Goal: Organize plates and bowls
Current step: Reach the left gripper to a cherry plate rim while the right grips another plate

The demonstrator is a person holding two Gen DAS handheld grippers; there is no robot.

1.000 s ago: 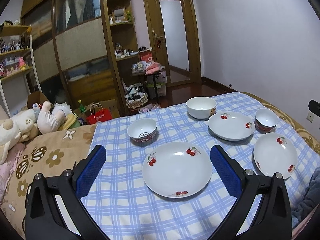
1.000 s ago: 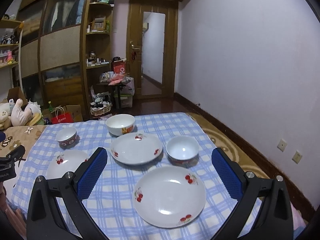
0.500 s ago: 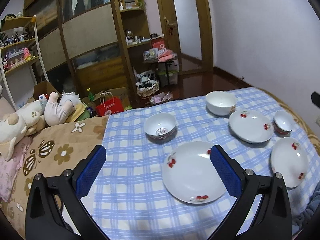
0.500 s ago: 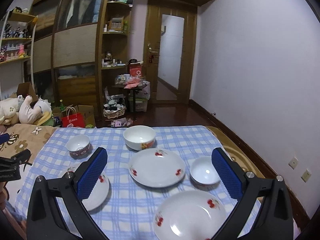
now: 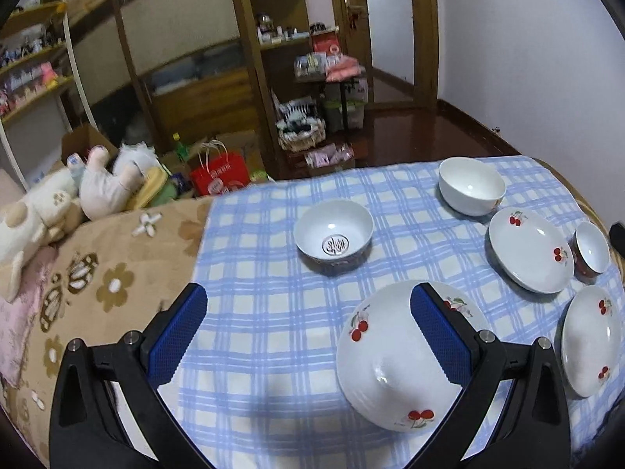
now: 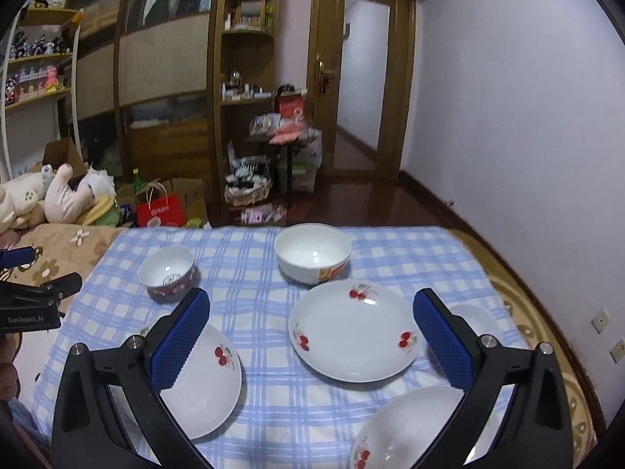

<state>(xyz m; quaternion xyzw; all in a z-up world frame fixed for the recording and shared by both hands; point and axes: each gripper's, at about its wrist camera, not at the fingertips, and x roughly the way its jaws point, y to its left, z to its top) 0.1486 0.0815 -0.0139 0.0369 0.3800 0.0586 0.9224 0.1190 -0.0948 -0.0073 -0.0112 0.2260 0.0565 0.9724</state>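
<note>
Three white cherry plates and three bowls lie on a blue checked cloth [image 5: 265, 312]. In the left wrist view the near plate [image 5: 394, 367] sits partly under the right finger of my open left gripper [image 5: 308, 332], with a small red-rimmed bowl [image 5: 334, 234] beyond, a large white bowl [image 5: 470, 185], a middle plate [image 5: 529, 248], a small bowl [image 5: 591, 252] and a right plate [image 5: 590, 340]. In the right wrist view my open right gripper [image 6: 312, 336] hovers over the middle plate [image 6: 353, 336], with the large bowl [image 6: 312, 252] beyond. Both grippers are empty.
The cloth lies on a bed with a brown flowered blanket [image 5: 97, 273] and plush toys [image 5: 105, 179] at left. A red bag [image 5: 220, 178], cupboards and a door stand beyond the bed. The left gripper's body [image 6: 35, 301] shows at the right wrist view's left edge.
Both grippers have swung left and pulled back a little, so the dishes have slid to the right in each view. Both grippers stay open and no dish has moved.
</note>
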